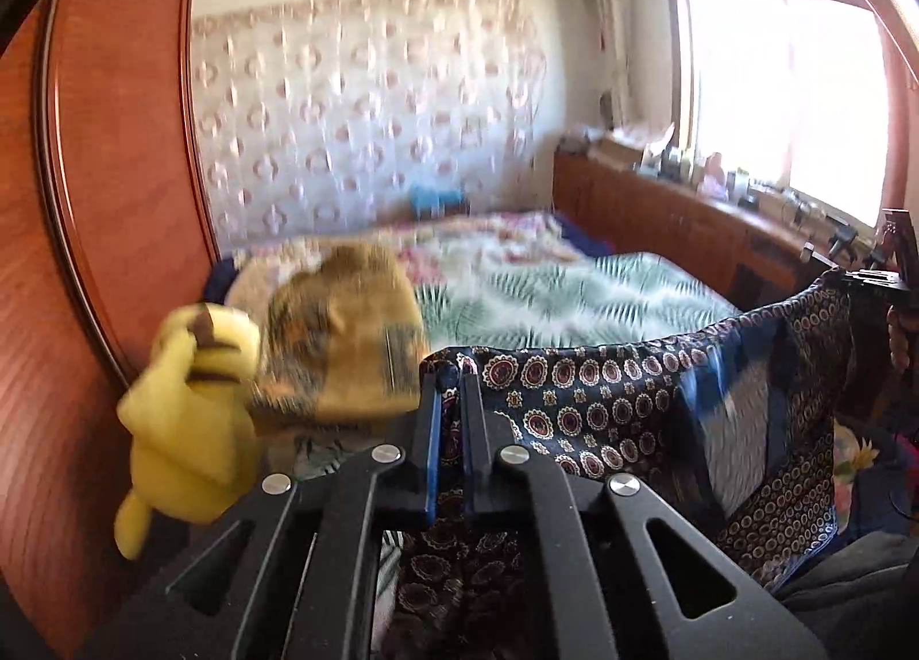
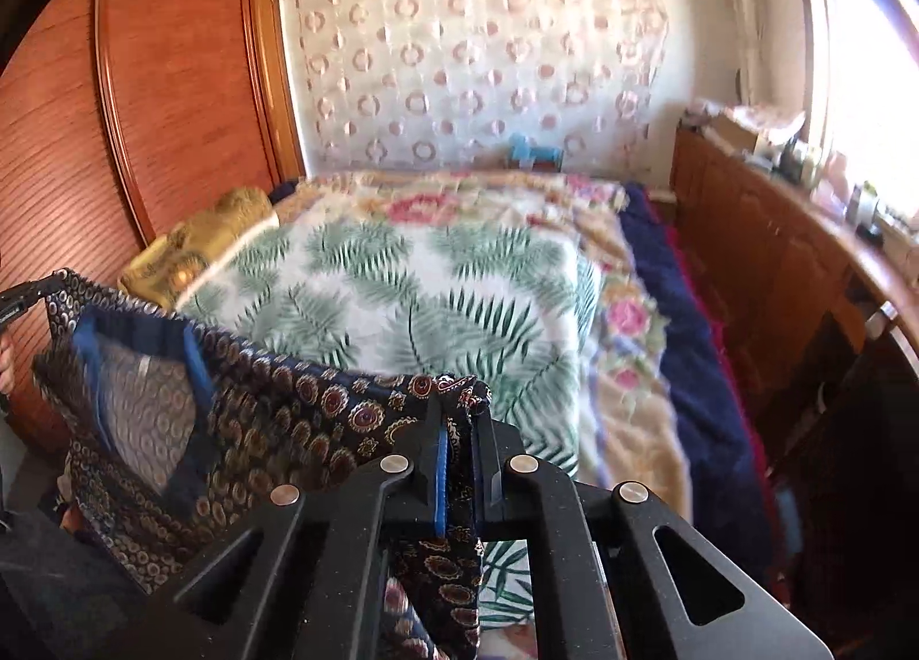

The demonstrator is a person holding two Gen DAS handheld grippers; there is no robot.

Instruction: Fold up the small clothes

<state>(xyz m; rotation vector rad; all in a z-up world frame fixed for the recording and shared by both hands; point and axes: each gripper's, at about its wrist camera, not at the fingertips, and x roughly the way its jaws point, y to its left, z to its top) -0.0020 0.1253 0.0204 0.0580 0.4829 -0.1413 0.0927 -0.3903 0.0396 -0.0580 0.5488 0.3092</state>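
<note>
The left gripper (image 1: pixel 451 373) has its fingers (image 1: pixel 429 430) clamped on one top corner of the patterned garment (image 1: pixel 603 401), and the right gripper (image 2: pixel 459 407) pinches the other corner, so the cloth hangs stretched between them above the near end of the bed (image 2: pixel 402 281). It looks thin, light and limp, likely to sag and slip, so the waistband corners seem the best hold. On the bed's far-left side lie a yellow plush toy (image 1: pixel 189 419) and a cushion (image 1: pixel 344 338), against a wooden wardrobe (image 1: pixel 115 143).
</note>
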